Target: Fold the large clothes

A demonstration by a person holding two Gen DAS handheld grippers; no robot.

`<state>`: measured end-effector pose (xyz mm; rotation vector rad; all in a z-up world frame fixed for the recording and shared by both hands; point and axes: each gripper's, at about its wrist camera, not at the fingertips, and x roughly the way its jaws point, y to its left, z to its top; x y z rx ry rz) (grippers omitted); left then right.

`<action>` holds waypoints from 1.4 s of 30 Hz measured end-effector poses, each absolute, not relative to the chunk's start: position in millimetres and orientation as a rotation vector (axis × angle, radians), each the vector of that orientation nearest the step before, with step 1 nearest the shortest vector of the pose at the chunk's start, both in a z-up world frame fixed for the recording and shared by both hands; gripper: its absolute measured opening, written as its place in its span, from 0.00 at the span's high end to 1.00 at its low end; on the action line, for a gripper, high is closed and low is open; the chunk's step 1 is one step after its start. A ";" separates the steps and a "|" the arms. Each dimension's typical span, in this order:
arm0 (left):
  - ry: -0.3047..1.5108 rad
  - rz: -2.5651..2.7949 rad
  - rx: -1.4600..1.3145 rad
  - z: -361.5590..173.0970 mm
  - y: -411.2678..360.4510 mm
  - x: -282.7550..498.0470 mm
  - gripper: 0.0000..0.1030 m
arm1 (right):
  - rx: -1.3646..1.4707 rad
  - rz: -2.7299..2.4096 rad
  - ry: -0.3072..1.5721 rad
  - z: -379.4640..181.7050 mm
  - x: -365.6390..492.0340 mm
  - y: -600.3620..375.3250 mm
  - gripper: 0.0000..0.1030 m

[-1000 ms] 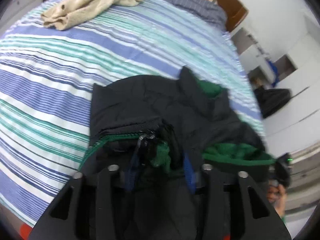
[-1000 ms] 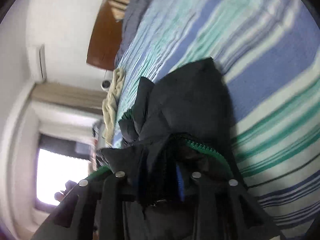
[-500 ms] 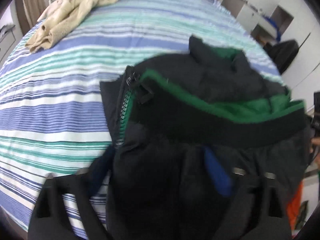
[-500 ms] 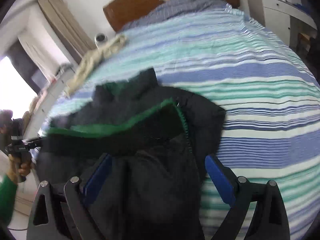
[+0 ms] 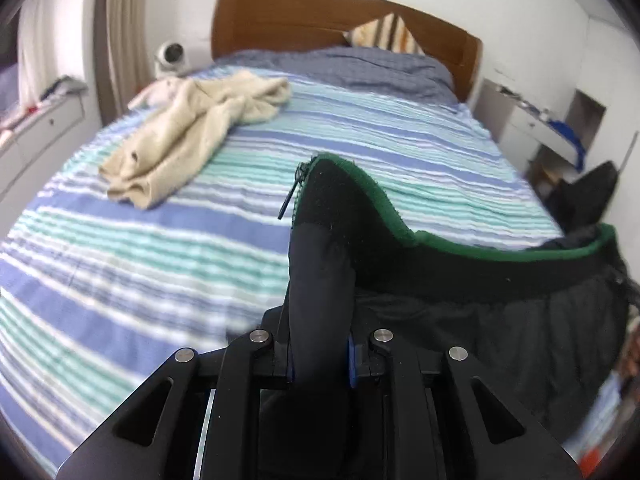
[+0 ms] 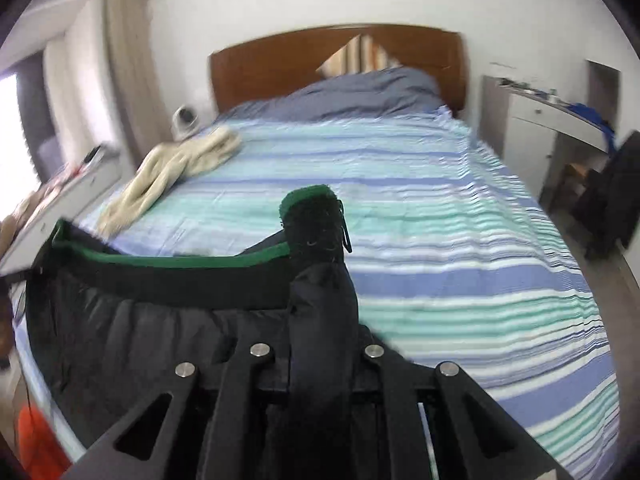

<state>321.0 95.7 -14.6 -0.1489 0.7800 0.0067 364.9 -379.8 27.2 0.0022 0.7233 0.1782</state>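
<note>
A black jacket with green lining (image 5: 460, 292) hangs stretched between my two grippers, lifted above the striped bed (image 5: 140, 248). My left gripper (image 5: 320, 360) is shut on one corner of its collar edge, near the zipper. My right gripper (image 6: 320, 360) is shut on the other corner of the jacket (image 6: 168, 312). The fabric spans sideways from each gripper, its green-trimmed edge sagging in between. The jacket's lower part is hidden below both views.
A crumpled beige garment (image 5: 192, 136) lies at the bed's far left. A grey-blue quilt (image 6: 352, 92), striped pillow (image 6: 360, 56) and wooden headboard (image 5: 280, 20) are at the far end. A white camera (image 5: 170, 56) and a white cabinet (image 6: 540, 128) flank the bed.
Both grippers have lifted the jacket off the bed and levelled out to face the headboard. The jacket went from a heap on the sheet to hanging stretched between them.
</note>
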 end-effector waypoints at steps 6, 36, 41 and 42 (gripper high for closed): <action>0.905 0.138 -0.024 -112.0 77.6 367.5 0.72 | 0.036 0.044 0.912 -89.1 417.7 -380.4 0.86; 0.863 0.076 -0.261 -154.0 100.1 373.4 0.61 | 0.184 0.048 0.864 -146.5 415.8 -395.6 0.82; 0.864 0.072 -0.272 -155.1 101.3 374.2 0.60 | 0.199 0.055 0.860 -147.4 416.8 -400.0 0.82; 0.865 0.071 -0.276 -155.4 101.7 374.3 0.60 | 0.202 0.056 0.859 -147.5 417.0 -400.8 0.82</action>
